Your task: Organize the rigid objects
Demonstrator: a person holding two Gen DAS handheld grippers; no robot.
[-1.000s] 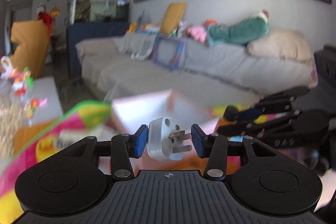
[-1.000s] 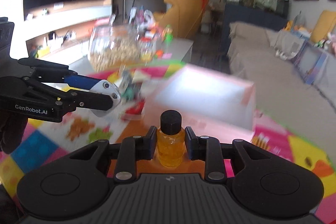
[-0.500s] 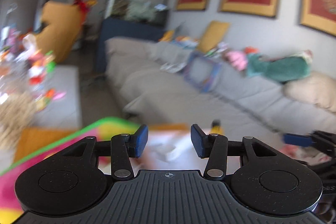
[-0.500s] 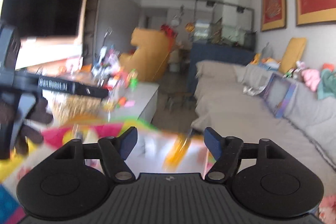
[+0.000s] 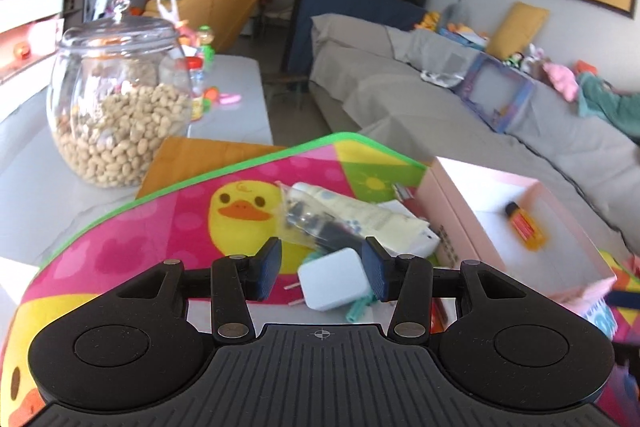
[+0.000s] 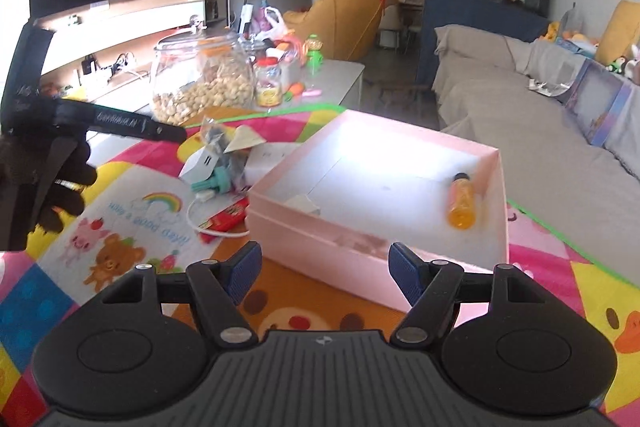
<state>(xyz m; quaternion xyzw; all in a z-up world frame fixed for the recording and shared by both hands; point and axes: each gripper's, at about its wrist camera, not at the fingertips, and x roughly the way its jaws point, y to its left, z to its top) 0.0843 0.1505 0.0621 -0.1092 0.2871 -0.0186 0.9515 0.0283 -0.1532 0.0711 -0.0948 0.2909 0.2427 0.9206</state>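
Left gripper (image 5: pixel 321 271) open over white charger (image 5: pixel 334 281) on mat (image 5: pixel 160 227); contact unclear. Clear bag's (image 5: pixel 316 223) contents hard to read. Right gripper (image 6: pixel 325 273) released, jaws just opened, empty; orange bottle (image 6: pixel 461 203) lies inside pink box (image 6: pixel 320 239).

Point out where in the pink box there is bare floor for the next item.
The pink box is mostly bare: only the orange bottle lies by its far right wall and a white piece near the left wall. The middle is free. Left of the box, the pile around the white charger is crowded.
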